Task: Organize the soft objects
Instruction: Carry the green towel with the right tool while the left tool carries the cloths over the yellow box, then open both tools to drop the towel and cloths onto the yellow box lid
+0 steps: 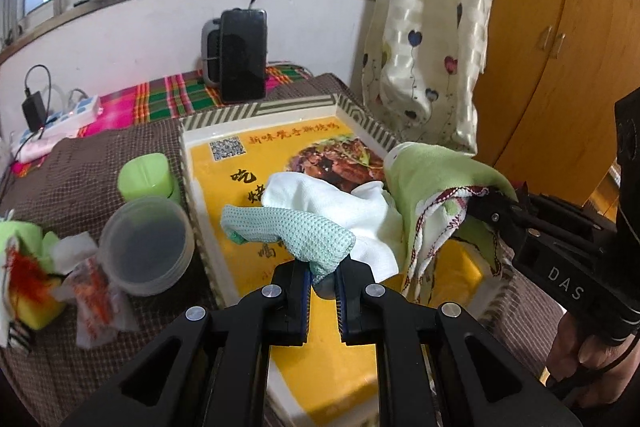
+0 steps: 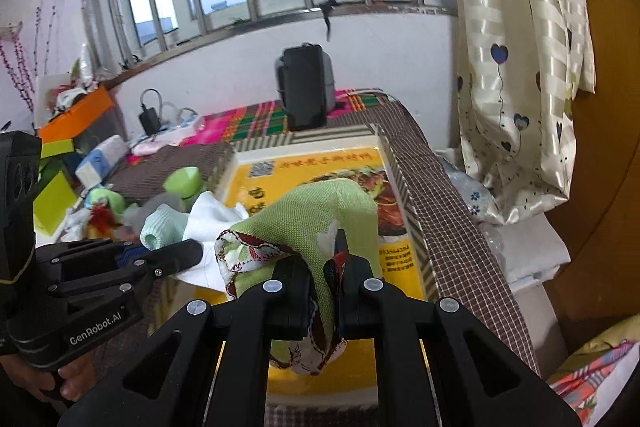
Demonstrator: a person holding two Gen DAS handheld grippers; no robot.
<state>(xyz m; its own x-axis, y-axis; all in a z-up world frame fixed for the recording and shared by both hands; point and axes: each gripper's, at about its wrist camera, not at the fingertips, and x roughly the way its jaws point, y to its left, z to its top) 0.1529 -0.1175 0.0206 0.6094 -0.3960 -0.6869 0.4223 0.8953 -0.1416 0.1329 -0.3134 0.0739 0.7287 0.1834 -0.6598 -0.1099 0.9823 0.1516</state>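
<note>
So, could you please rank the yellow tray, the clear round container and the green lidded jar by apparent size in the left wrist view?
1. Yellow tray, clearly largest.
2. Clear round container.
3. Green lidded jar, though it sits farther back, so that gap is unsure.

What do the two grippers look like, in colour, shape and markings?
Both are matte black plastic with triangular cut-outs and round silver rivets. The left gripper has blue-edged finger pads and reads "GenRobot.AI" in the right wrist view. The right gripper carries white letters "DAS" in the left wrist view.
</note>
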